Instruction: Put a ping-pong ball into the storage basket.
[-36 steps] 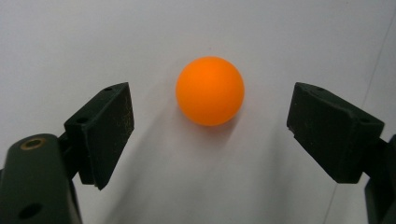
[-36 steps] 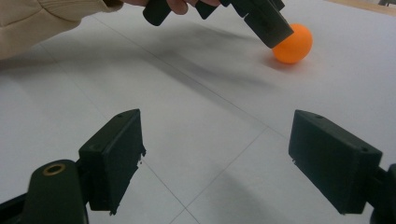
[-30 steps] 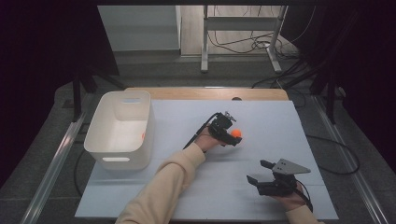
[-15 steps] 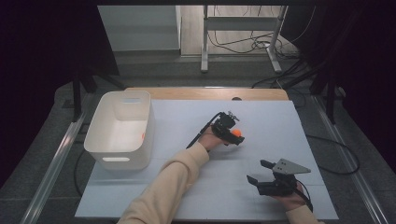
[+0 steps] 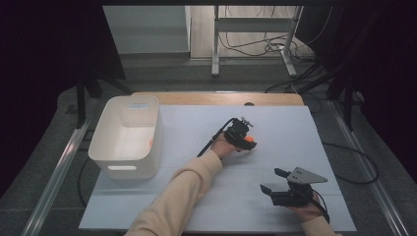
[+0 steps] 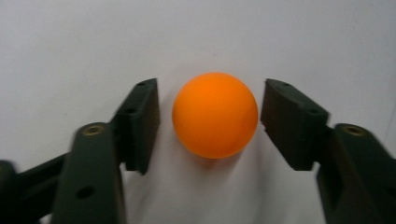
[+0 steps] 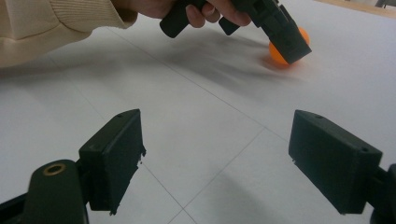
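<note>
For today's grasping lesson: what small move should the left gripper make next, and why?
Probably close a little more. The left gripper has just been closing around the orange ball, yet thin gaps show beside both pads, so the ball looks ungripped.

I can read no text, label, brand, number or sign anywhere here, neither on the smooth orange ball (image 6: 215, 115) between my black jaws nor on the white plastic bin (image 5: 129, 135) on the table.

The ball (image 5: 249, 139) lies on the table (image 5: 275, 123), well right of the bin (image 5: 127, 135). Left gripper (image 5: 244, 140) straddles it; right gripper (image 5: 272, 181) sits nearer, rightward.
</note>
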The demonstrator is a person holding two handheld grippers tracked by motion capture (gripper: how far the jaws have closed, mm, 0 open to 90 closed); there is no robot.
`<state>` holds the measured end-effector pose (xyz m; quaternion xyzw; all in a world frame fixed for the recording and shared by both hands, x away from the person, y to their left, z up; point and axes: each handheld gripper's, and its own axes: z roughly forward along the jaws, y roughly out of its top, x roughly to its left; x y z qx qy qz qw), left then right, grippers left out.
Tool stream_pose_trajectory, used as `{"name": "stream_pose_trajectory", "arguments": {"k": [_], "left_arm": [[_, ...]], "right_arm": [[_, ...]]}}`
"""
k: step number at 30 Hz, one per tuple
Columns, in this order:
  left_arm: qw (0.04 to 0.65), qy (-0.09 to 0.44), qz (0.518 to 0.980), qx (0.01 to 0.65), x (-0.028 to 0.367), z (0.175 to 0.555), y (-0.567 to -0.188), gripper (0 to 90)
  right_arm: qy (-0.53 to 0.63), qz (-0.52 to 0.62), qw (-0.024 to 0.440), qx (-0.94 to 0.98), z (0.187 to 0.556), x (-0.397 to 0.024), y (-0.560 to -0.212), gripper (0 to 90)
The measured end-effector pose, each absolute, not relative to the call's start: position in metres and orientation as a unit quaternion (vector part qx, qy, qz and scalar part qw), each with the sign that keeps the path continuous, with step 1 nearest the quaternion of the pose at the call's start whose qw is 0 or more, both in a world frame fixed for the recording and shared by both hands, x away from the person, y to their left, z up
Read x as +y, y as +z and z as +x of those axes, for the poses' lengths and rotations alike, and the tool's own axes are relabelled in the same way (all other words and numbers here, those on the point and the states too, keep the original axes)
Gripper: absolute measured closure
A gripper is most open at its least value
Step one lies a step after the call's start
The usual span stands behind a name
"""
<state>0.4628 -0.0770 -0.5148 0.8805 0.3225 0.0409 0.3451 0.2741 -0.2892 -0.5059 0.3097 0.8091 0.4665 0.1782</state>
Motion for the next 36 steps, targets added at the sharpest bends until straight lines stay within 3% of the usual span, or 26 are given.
{"name": "stream_pose_trajectory", "arguments": {"k": [3, 36], "left_arm": [[0.343, 0.038, 0.882, 0.32, -0.076, 0.462, -0.514, 50.4], [0.384, 0.042, 0.876, 0.288, -0.05, 0.433, -0.485, 50.2]], "right_arm": [[0.466, 0.31, 0.179, 0.809, 0.274, -0.289, -0.506, 18.3], [0.466, 0.307, 0.183, 0.809, 0.273, -0.289, -0.506, 18.5]]}}
